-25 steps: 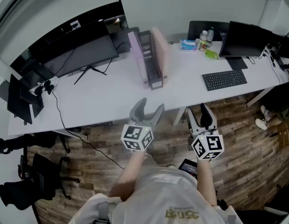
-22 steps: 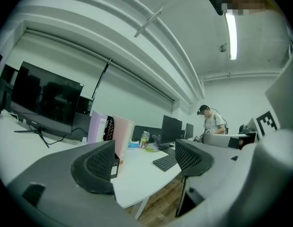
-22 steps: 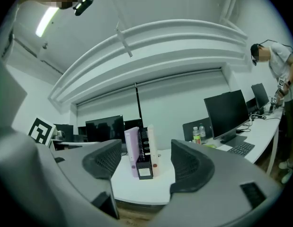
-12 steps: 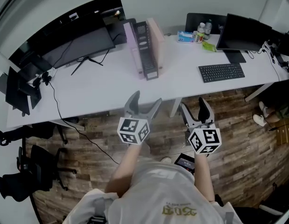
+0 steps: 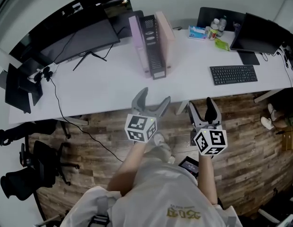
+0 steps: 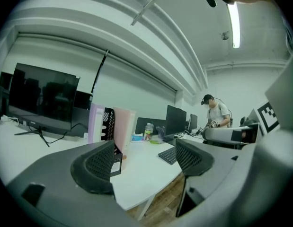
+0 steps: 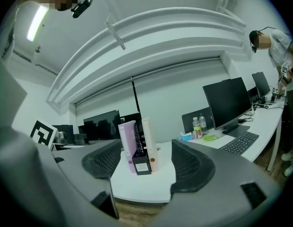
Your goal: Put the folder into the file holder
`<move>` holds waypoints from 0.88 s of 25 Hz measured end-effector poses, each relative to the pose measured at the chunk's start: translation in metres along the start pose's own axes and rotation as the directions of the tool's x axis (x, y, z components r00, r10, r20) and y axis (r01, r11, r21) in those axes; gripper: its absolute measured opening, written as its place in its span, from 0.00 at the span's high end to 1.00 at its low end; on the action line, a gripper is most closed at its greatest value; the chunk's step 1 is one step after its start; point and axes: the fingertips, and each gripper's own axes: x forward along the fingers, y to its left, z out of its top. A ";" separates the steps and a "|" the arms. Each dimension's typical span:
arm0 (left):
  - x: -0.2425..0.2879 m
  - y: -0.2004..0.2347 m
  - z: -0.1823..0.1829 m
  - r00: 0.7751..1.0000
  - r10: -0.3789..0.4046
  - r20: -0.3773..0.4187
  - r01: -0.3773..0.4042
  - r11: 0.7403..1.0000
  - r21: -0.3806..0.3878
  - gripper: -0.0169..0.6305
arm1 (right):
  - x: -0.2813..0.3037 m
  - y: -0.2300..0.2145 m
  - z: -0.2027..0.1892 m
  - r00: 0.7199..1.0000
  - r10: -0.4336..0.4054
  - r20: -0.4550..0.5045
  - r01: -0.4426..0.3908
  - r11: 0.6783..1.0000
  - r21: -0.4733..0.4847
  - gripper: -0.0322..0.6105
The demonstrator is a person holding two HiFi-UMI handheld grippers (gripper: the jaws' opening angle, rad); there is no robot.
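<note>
Two grippers were out: the left gripper [image 5: 155, 97] and the right gripper [image 5: 201, 105], side by side just off the front edge of the desk [image 5: 103, 86], above the wooden floor [image 5: 250, 141]. Each had its jaws spread wide, having just been opening, with nothing between them.

One black mesh file holder [image 5: 153, 46] stood about midway along the desk, running from near the back edge towards the front edge. Two folders stood upright against it, a lilac folder [image 5: 138, 44] on its left side and a pink folder [image 5: 164, 39] on its right; whether either sat inside a compartment could not be told. The desk also carried two monitors, a wide monitor [image 5: 84, 44] towards the left end and a smaller monitor [image 5: 260, 34] at the right end. One keyboard [image 5: 233, 74] lay near the front edge on the right, and two bottles [image 5: 214, 28] stood by the back edge.

Only the head view showed the floor and both marker cubes. Only the gripper views showed a second person [image 6: 216, 112] beyond the desk's right end. The right gripper view faced the holder squarely and showed its white front label; in the left gripper view the left jaw hid the holder's lower part
</note>
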 end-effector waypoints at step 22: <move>0.136 0.064 -0.032 0.986 -0.107 -0.130 0.108 0.994 0.001 0.37 | 0.189 -0.015 0.000 0.993 0.027 -0.119 -0.033 0.998 -0.048 0.45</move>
